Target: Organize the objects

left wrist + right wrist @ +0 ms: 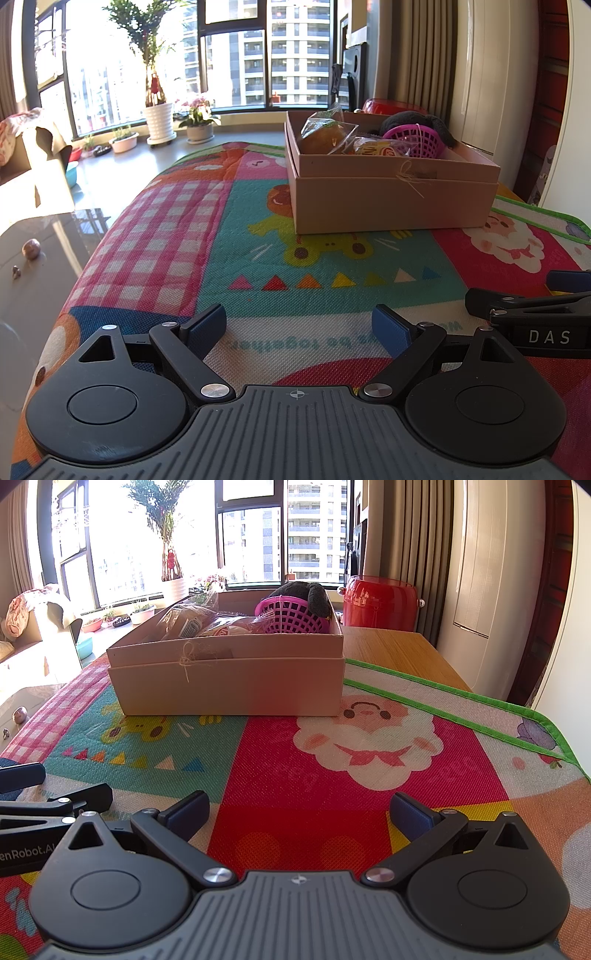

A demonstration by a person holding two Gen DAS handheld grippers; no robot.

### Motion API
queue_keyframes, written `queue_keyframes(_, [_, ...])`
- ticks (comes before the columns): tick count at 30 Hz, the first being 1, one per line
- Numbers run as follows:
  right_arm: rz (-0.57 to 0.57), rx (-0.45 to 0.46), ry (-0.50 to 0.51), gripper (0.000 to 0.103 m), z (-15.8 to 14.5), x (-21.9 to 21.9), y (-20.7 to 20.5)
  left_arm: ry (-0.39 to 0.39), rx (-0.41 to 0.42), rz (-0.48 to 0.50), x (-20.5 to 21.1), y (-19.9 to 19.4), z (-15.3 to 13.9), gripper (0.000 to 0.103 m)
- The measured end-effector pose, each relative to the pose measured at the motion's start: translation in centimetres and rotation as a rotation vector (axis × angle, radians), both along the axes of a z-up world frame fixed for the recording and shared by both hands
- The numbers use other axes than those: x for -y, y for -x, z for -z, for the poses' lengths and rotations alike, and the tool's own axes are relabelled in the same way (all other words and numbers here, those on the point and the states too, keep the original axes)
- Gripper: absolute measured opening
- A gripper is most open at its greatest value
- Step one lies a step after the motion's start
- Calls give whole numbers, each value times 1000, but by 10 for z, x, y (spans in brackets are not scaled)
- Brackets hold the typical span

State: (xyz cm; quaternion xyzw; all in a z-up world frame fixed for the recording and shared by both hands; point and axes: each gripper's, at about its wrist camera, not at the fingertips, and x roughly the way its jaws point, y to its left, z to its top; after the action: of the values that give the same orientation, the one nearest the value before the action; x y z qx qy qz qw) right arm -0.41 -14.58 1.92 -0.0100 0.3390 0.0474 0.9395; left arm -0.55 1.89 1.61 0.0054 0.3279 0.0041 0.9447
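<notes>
One cardboard box (pixel 391 192) holding one pink basket (pixel 415 142) and two wrapped buns (pixel 327 138) is seen ahead of both grippers' fingers; the left gripper (pixel 299 328) and right gripper (pixel 301 812) are spread wide, nothing held.

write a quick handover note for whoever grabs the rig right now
Left gripper: open, empty, low over the mat.
Right gripper: open, empty, low over the mat beside the left one.
Box: on the mat ahead of both, apart from them, lid off. It holds wrapped snacks, a pink basket and a dark plush.
Done: those things are in the box; no loose items show on the mat.
Left: likely little; check outside the views for strays.
</notes>
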Motion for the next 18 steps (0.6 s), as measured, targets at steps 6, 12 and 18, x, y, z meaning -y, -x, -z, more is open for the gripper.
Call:
queue_keyframes(6, [0,0,0,103,0,0,0,0,0,0,0,0,0,92])
queue_keyframes(12, [0,0,0,103,0,0,0,10,-1,1,0,0,0,92])
queue_keyframes(18, [0,0,0,103,0,0,0,7,-1,2,1,0,0,92])
